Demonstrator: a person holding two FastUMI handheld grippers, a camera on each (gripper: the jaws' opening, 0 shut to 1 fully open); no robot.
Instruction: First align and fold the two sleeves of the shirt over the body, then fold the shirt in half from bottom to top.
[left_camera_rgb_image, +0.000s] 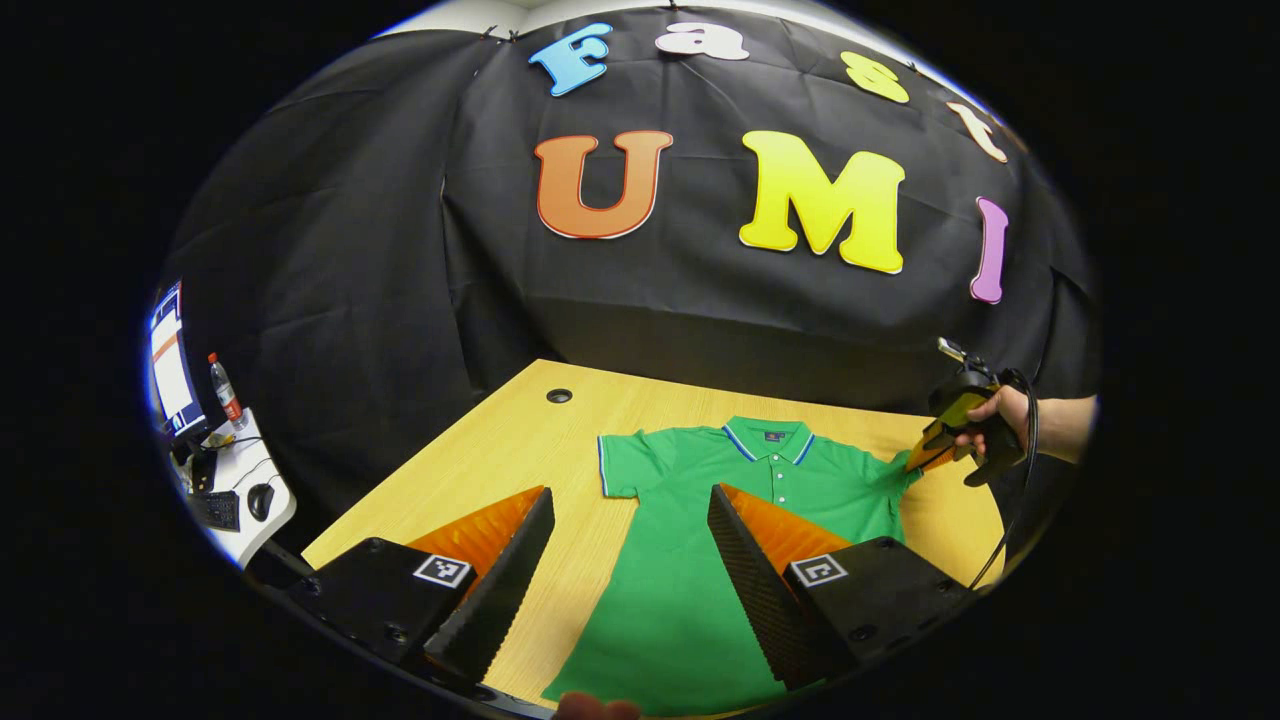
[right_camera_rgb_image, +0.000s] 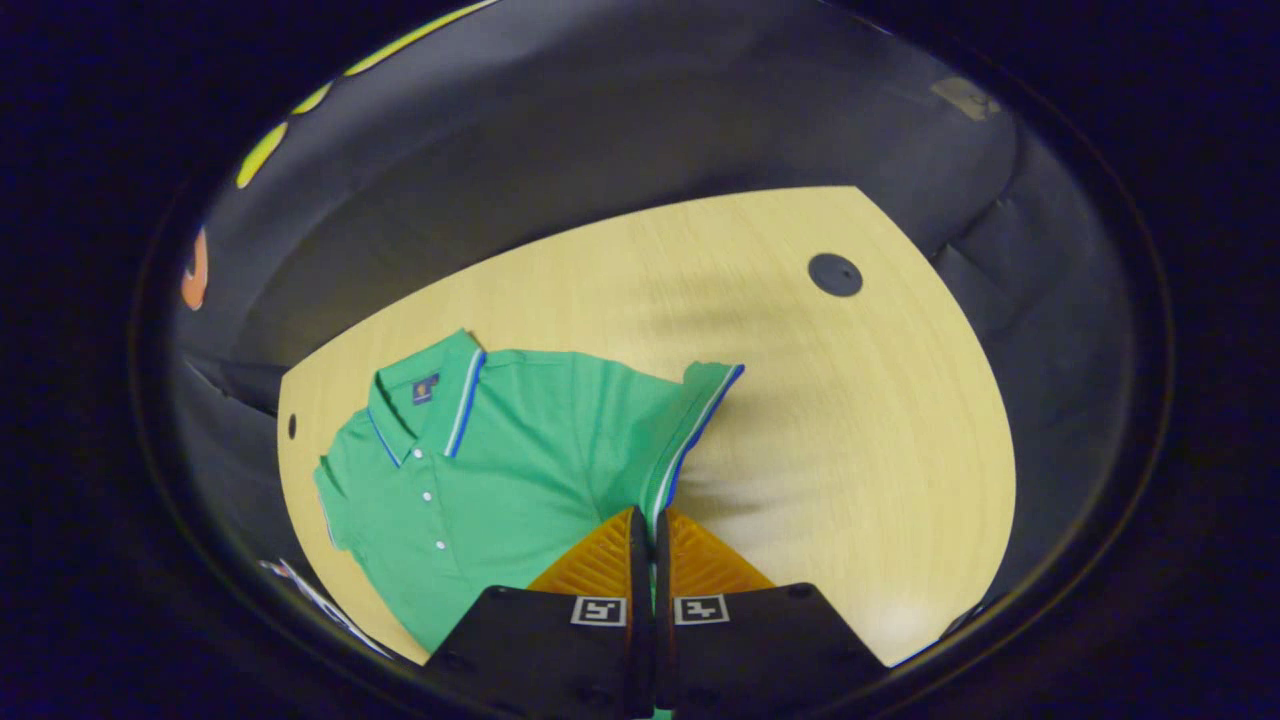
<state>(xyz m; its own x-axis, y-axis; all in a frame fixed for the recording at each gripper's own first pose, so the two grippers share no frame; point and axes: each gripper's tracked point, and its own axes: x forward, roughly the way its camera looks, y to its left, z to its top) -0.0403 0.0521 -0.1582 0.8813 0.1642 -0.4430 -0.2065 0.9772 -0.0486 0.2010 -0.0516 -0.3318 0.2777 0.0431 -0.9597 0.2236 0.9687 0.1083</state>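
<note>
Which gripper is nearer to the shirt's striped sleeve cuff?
Right. The right gripper is shut on the sleeve cuff; the left gripper hangs open above the shirt's body.

Shirt (left_camera_rgb_image: 730, 520) flat on table (left_camera_rgb_image: 500, 440), collar toward far wall, cable hole (left_camera_rgb_image: 559, 395) beyond its sleeve

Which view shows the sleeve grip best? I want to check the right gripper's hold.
The right gripper view: the right gripper is shut on the striped hem of the shirt sleeve, close up. The left gripper view shows that gripper far off at the sleeve, contact too small to judge.
</note>
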